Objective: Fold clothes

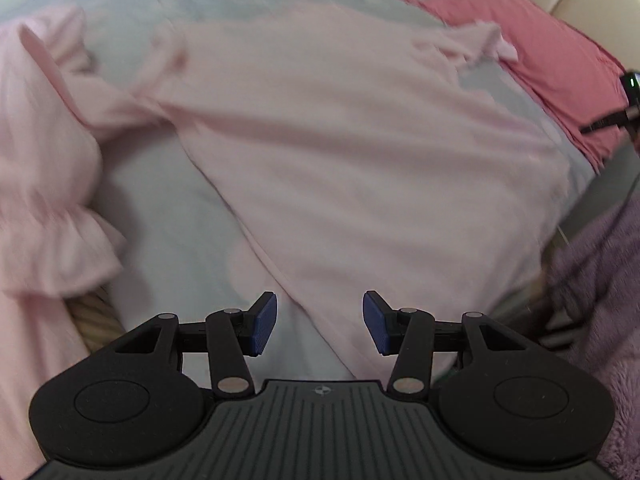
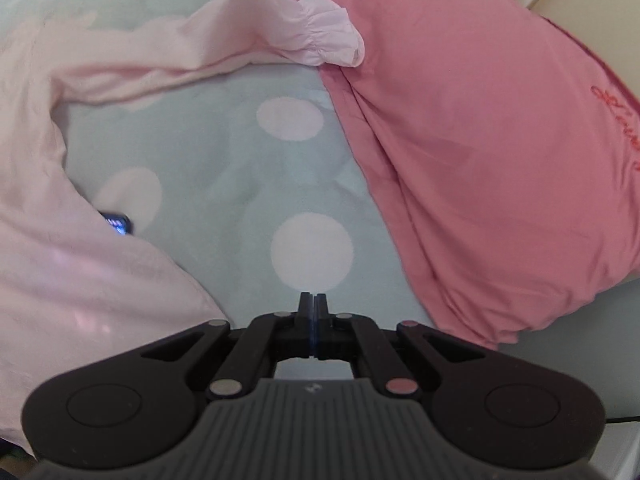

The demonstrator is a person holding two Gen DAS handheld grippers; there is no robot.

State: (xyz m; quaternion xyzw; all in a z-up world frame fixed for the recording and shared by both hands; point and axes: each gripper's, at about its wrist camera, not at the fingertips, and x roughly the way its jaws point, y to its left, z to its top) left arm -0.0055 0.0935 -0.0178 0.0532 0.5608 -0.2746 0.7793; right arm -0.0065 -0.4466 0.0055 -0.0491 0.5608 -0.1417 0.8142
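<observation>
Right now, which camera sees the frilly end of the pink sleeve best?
The right wrist view: the ruffled cuff shows sharp, resting against the pink pillow. The left wrist view shows that cuff only small, far and blurred.

Pale pink garment: soft matt cloth, ruffled gathered cuff ahead of right fingers. Bedsheet: smooth matt fabric, dotted print. Coral pillow: smooth cloth, slight sheen, wrinkled. Left gripper: matt black plastic, ribbed blue pads, bright metal pivot pins. Mauve blanket right of left fingers: fuzzy.
</observation>
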